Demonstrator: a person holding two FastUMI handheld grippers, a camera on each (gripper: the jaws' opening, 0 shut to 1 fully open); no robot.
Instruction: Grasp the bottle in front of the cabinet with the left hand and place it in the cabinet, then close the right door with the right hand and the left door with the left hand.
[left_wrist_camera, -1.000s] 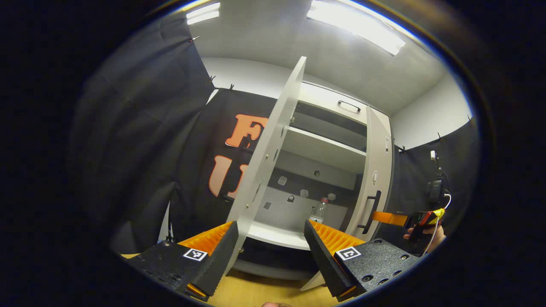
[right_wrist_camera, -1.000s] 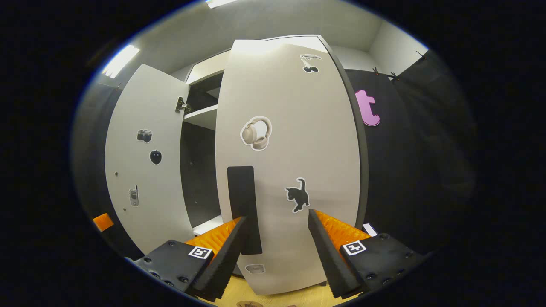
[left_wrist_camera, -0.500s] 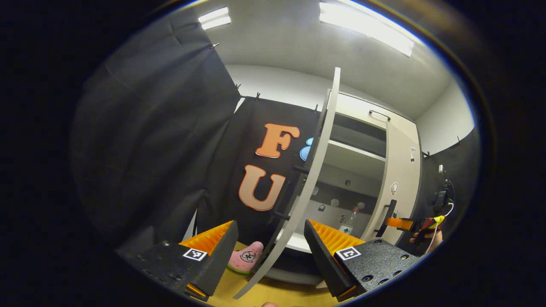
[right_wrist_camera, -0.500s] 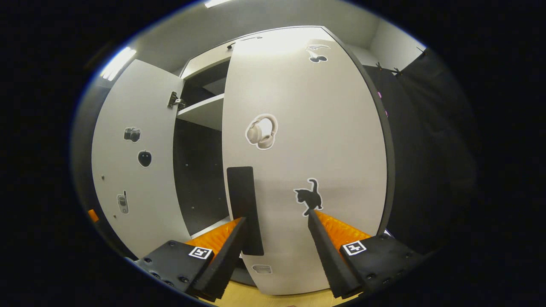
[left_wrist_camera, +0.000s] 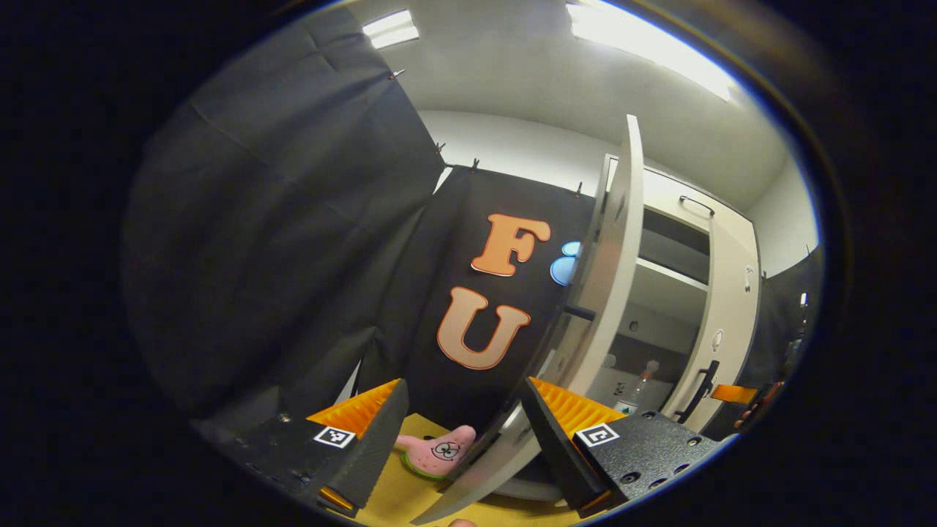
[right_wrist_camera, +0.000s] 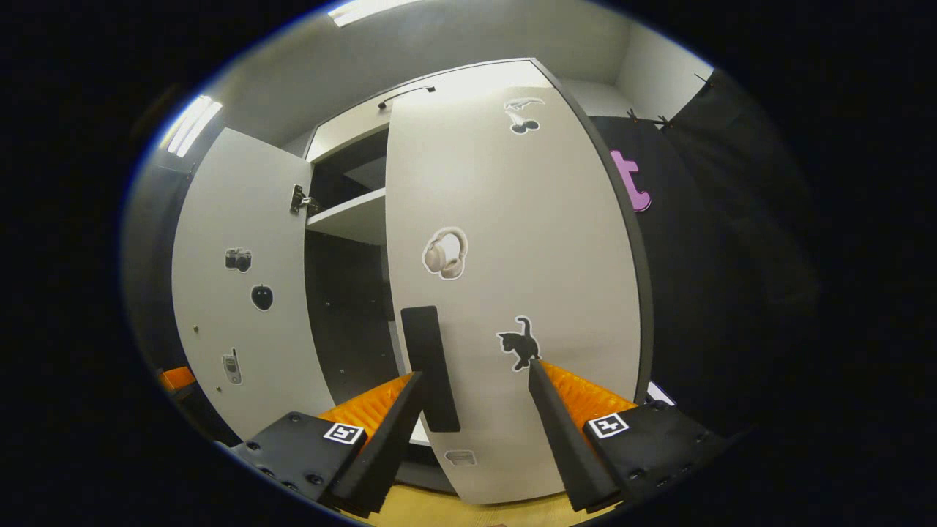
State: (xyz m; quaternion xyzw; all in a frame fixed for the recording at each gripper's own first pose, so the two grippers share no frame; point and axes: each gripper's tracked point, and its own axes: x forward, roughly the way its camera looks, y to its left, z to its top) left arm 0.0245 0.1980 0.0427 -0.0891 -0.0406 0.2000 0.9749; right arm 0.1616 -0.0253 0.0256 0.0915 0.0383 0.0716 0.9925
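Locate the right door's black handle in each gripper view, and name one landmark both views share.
Left gripper view: black handle at lower right, on the right door.
Right gripper view: lower centre, just above the left finger.
Shared landmark: the headphone sticker above the handle.

Random booth stuff, nothing else.
Pink starfish plush (left_wrist_camera: 437, 454) with cartoon eyes lying flat on the yellow wooden floor (left_wrist_camera: 395, 498), just in front of the black cloth wall (left_wrist_camera: 278, 241). Ceiling light strips (left_wrist_camera: 644, 51) glowing up top, white ceiling (left_wrist_camera: 512, 73) behind them. Small clips (left_wrist_camera: 474, 162) pinning the cloth along its top edge. From the right gripper view: another light strip (right_wrist_camera: 189, 124) off to the upper left, more black cloth (right_wrist_camera: 717, 256) on the right, a bit of the same yellow floor (right_wrist_camera: 439, 509) at the bottom.
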